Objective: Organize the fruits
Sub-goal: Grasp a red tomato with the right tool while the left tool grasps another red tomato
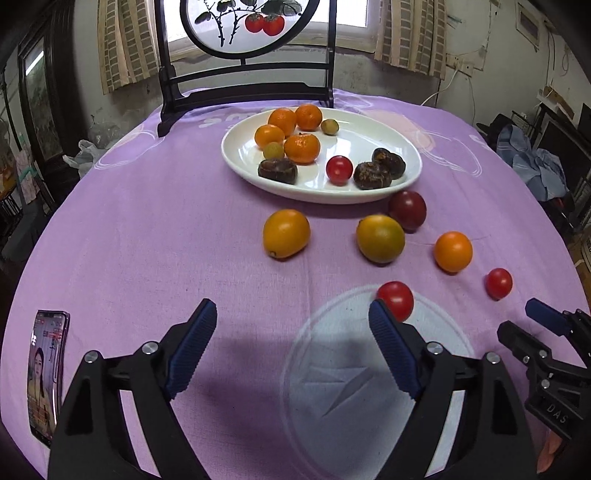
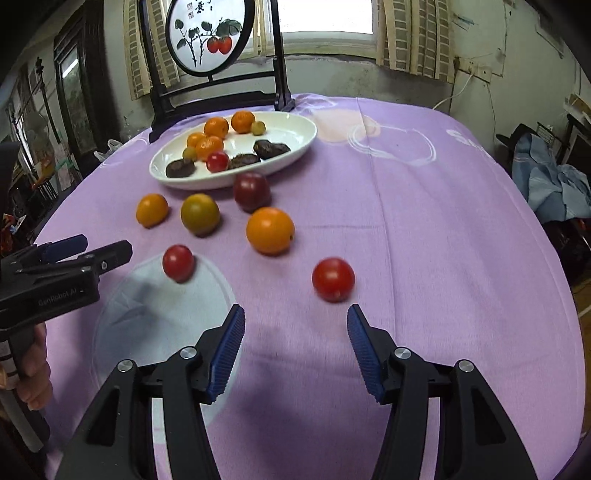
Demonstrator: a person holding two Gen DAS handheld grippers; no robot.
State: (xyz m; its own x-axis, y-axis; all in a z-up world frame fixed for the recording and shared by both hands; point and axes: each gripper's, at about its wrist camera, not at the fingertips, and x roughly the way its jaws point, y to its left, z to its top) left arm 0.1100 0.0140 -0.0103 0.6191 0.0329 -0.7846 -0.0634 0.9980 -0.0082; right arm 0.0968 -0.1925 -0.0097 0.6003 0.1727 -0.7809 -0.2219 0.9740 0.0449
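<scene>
On the plate (image 1: pixel 406 177): nine fruits; on the cloth (image 1: pixel 147 240): six fruits, one phone (image 1: pixel 46 373); left gripper (image 1: pixel 293 317) and right gripper (image 2: pixel 295 325), fingers apart, empty.

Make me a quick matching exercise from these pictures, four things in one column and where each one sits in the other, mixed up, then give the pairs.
Things:
1. phone
2. dark purple tomato
3. painted round screen
4. four small oranges

Places:
A. on the white plate
B. standing behind the plate
C. on the cloth by the plate's near rim
D. flat on the cloth, far left

Pairs: 1-D, 2-C, 3-B, 4-A
</scene>
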